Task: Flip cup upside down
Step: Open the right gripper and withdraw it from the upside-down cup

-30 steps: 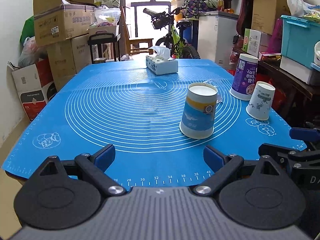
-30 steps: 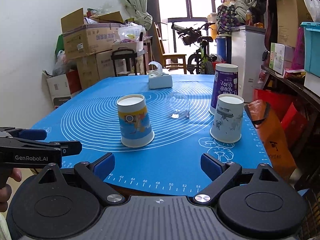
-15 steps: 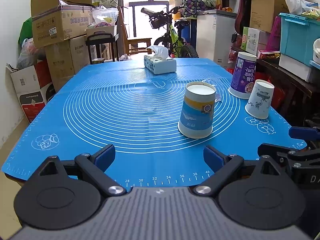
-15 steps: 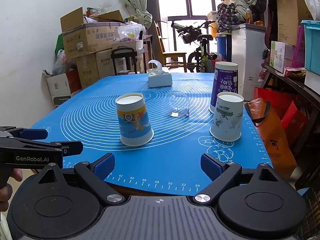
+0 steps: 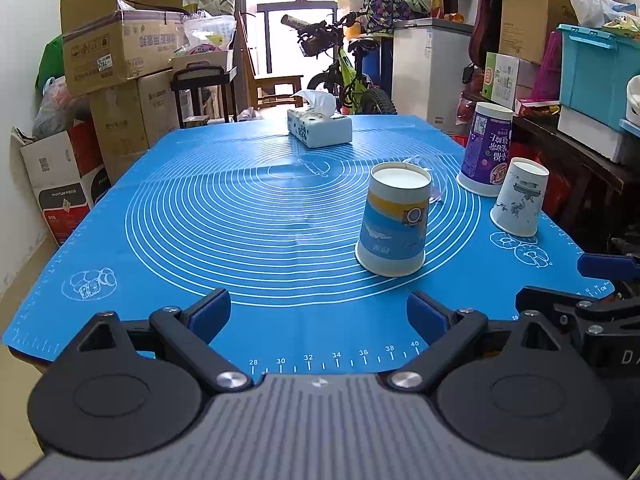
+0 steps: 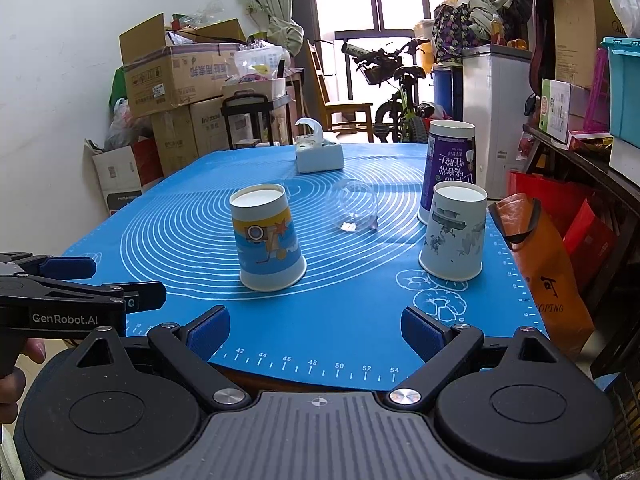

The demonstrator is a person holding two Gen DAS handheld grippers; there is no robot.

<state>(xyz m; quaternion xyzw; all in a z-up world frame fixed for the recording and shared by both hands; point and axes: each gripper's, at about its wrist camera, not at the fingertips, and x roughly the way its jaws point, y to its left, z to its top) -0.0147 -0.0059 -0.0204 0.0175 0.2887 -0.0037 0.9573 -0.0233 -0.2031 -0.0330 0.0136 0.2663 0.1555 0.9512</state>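
Observation:
A blue and yellow paper cup (image 5: 394,220) stands upside down on the blue mat (image 5: 200,208); it also shows in the right wrist view (image 6: 268,244). A white patterned cup (image 6: 454,236) and a tall purple cup (image 6: 450,164) stand upside down at the right. A clear plastic cup (image 6: 356,210) lies on its side between them. My left gripper (image 5: 320,312) is open and empty at the mat's near edge. My right gripper (image 6: 316,326) is open and empty at the near edge, to the right of the left one.
A tissue box (image 5: 320,130) stands at the far end of the mat. An orange bag (image 6: 548,276) hangs off the table's right side. Cardboard boxes (image 5: 120,52) are stacked at the left, a bicycle (image 5: 344,76) and shelves with bins behind and right.
Both grippers have drifted slightly and stay open. The cups have not moved.

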